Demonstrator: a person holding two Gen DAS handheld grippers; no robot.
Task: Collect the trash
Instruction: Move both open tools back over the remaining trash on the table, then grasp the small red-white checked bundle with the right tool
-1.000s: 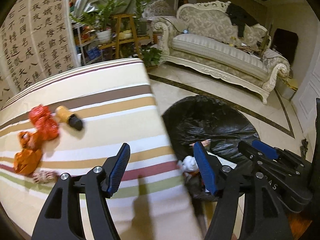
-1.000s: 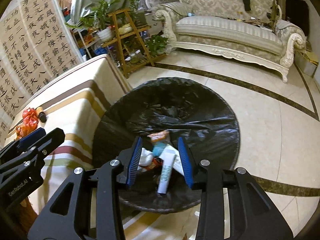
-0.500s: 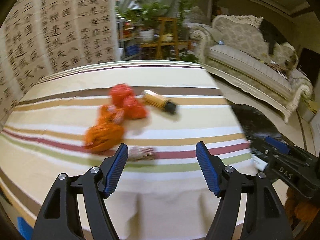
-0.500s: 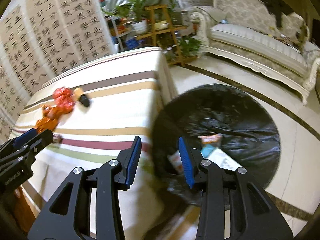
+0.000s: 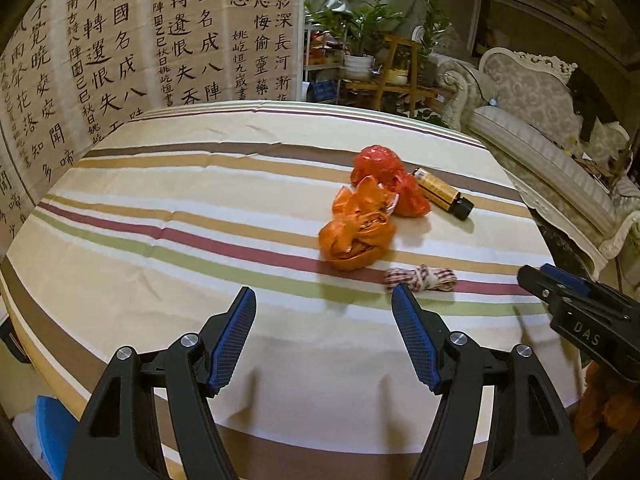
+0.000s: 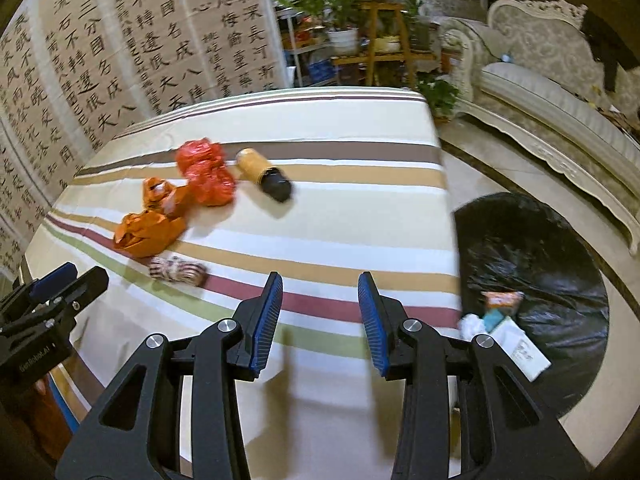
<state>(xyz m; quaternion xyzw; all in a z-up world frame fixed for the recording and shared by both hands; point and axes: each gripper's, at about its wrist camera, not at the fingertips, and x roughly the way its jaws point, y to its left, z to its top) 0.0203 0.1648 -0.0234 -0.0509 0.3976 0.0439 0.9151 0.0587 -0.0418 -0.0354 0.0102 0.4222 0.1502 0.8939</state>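
- Hovering over the near edge of the striped tablecloth (image 5: 168,264), the left gripper (image 5: 323,336) has its blue-padded jaws standing wide apart, and nothing is between them.
- Beside it, the right gripper (image 6: 320,316) hangs over the same near edge of the cloth with its jaws at a narrower gap, also with nothing between them; its tip shows at the right border of the left wrist view.
- Just beyond the left gripper lies a small bundle of red-and-white twisted cord (image 5: 420,278) on the cloth.
- Behind the cord is a crumpled orange plastic bag (image 5: 358,236), and touching it further back is a crumpled red plastic bag (image 5: 386,182).
- Just beside the red bag lies a yellow cylindrical bottle with a black cap (image 5: 442,193), on its side.
- On the tiled floor, to the right of the table in the right wrist view, stands a round bin lined with black plastic (image 6: 532,264); inside it are a white carton, a white crumpled paper and some coloured wrappers.
- Far behind are a wall of calligraphy sheets (image 5: 132,40), potted plants on a wooden rack (image 5: 380,64) and a pale carved sofa (image 5: 540,136).
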